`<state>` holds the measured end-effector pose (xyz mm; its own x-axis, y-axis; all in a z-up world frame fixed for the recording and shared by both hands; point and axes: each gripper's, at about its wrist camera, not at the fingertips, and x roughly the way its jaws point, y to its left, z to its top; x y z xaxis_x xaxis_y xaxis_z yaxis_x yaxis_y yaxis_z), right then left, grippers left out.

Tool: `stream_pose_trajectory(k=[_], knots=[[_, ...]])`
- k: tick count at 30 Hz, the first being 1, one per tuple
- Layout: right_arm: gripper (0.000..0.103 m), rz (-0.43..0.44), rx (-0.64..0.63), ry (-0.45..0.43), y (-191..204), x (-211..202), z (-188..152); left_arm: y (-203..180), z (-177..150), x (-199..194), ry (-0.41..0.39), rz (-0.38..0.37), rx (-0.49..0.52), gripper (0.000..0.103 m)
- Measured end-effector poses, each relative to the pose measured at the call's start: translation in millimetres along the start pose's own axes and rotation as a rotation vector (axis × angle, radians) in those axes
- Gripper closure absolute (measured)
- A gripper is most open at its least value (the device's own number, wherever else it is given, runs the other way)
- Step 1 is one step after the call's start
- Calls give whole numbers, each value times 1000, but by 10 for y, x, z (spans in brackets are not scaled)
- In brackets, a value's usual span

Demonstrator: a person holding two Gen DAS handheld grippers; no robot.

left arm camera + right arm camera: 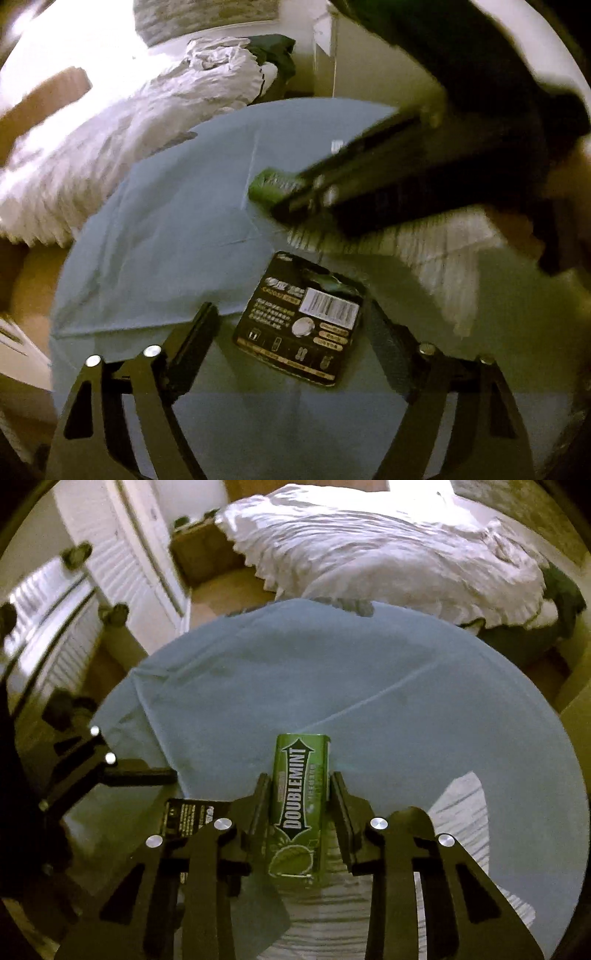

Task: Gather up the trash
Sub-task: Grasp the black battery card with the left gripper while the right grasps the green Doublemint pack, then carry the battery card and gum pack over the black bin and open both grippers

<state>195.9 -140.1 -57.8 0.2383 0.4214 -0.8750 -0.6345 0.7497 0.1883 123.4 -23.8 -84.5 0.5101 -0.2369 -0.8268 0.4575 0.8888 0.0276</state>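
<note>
A green Doublemint gum pack (297, 805) lies on the blue cloth (332, 686), between the fingers of my right gripper (300, 781), which close on its sides. In the left wrist view the pack's end (271, 184) pokes out of the right gripper (295, 199), blurred with motion. A black battery blister card (300, 320) lies flat on the cloth (177, 236), between the spread fingers of my open left gripper (291, 314). The card's edge (188, 816) and the left gripper (147, 771) show at the left in the right wrist view.
The cloth covers a round table. A bed with a rumpled white duvet (369, 554) stands beyond it. White louvred doors (92, 602) are at the left. A cardboard box (203, 550) sits on the floor by the bed.
</note>
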Motion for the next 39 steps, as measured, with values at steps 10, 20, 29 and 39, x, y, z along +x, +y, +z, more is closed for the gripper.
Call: stream_pose_trajectory(k=[10, 20, 29, 39], knots=[[71, 149, 189, -275, -643, -847, -407, -28, 8, -127, -55, -24, -25, 41], [71, 134, 399, -656, -1807, -2003, -1208, -371, 766, -487, -230, -161, -83, 40], [71, -111, 702, -758, -3180, -2225, -1984, -1229, 1889, -142, -358, -298, 12, 40], [71, -209, 829, -733, -3944, -1938, -2249, -1902, 2674, 806, -262, -449, -11, 40]])
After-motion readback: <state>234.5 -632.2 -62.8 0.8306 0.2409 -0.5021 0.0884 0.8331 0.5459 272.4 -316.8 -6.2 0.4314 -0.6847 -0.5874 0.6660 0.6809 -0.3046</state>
